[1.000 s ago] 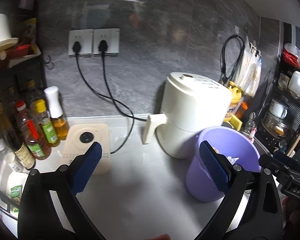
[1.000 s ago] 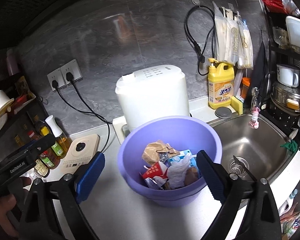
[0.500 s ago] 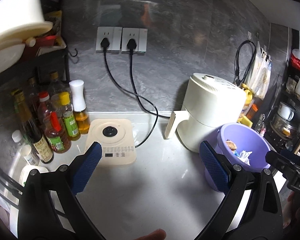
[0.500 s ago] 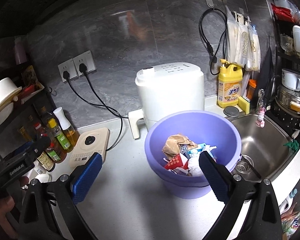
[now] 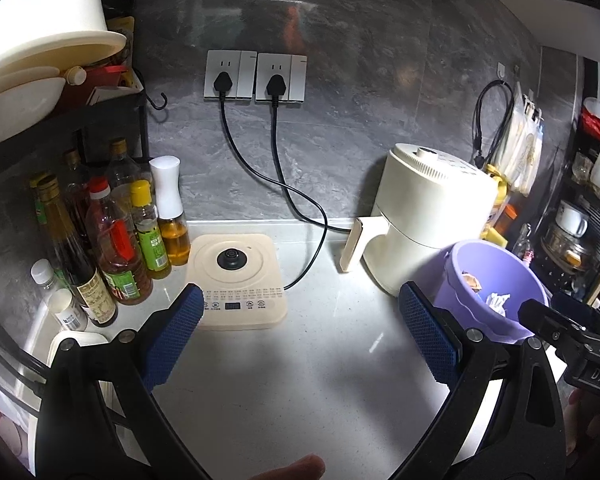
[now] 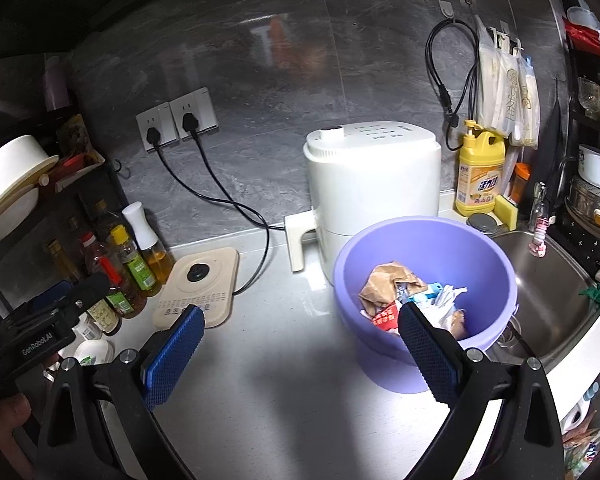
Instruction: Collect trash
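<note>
A purple bucket [image 6: 424,248] stands on the grey counter beside the sink and holds crumpled trash [image 6: 388,282]: brown paper, white tissue, red and blue wrappers. It also shows at the right of the left wrist view [image 5: 496,276]. My right gripper [image 6: 300,350] is open and empty, held back from the bucket, its right finger in front of the bucket's near wall. My left gripper [image 5: 300,340] is open and empty above bare counter, left of the bucket.
A white air fryer [image 6: 372,176] stands behind the bucket. A cream induction base [image 5: 236,280] and several sauce bottles [image 5: 116,240] are at the left. The sink [image 6: 540,280] is at the right, with yellow detergent [image 6: 480,172]. Two cords [image 5: 300,204] trail from the wall sockets across the counter.
Both grippers have drawn back and shifted left from the bucket. The bucket looks smaller and further right in both views. Both stay open.
</note>
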Demonstrator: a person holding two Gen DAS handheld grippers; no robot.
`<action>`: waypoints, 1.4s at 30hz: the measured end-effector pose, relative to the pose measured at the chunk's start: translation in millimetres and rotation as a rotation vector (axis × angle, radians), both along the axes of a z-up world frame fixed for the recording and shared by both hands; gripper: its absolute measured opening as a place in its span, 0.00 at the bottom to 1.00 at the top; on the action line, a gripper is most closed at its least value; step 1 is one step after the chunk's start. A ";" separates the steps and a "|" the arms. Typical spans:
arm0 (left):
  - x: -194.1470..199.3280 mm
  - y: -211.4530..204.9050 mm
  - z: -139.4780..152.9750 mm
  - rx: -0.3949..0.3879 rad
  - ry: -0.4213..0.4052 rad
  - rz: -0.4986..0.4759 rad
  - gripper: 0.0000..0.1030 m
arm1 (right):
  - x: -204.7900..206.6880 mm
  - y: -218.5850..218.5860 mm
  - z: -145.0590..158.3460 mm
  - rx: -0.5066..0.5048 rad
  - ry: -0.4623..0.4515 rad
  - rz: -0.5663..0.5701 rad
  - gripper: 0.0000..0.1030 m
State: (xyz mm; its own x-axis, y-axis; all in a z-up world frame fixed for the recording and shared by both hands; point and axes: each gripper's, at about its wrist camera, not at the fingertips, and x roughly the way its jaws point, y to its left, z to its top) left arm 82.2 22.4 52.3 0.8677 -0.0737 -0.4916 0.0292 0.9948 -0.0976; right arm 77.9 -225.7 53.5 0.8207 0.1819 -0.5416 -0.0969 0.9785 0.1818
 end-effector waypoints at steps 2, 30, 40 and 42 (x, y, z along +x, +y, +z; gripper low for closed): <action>-2.0 -0.7 0.6 0.005 -0.001 -0.003 0.94 | -2.5 2.1 0.2 -0.005 -0.007 0.000 0.92; -2.2 -1.4 -3.6 0.009 -0.012 -0.035 0.94 | -11.2 4.4 -2.3 -0.012 -0.024 -0.045 0.92; 1.9 -5.6 -5.5 0.007 -0.012 -0.047 0.94 | -11.0 0.9 -3.9 0.005 -0.021 -0.059 0.92; 2.3 -6.4 -6.1 0.008 -0.012 -0.050 0.94 | -12.4 1.7 -2.7 0.005 -0.026 -0.064 0.92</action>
State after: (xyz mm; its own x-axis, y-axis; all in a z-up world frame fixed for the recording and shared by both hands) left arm 84.5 16.0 46.2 0.8687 -0.1131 -0.4823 0.0798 0.9928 -0.0892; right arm 65.5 -224.0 50.8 0.8448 0.1312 -0.5188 -0.0388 0.9820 0.1851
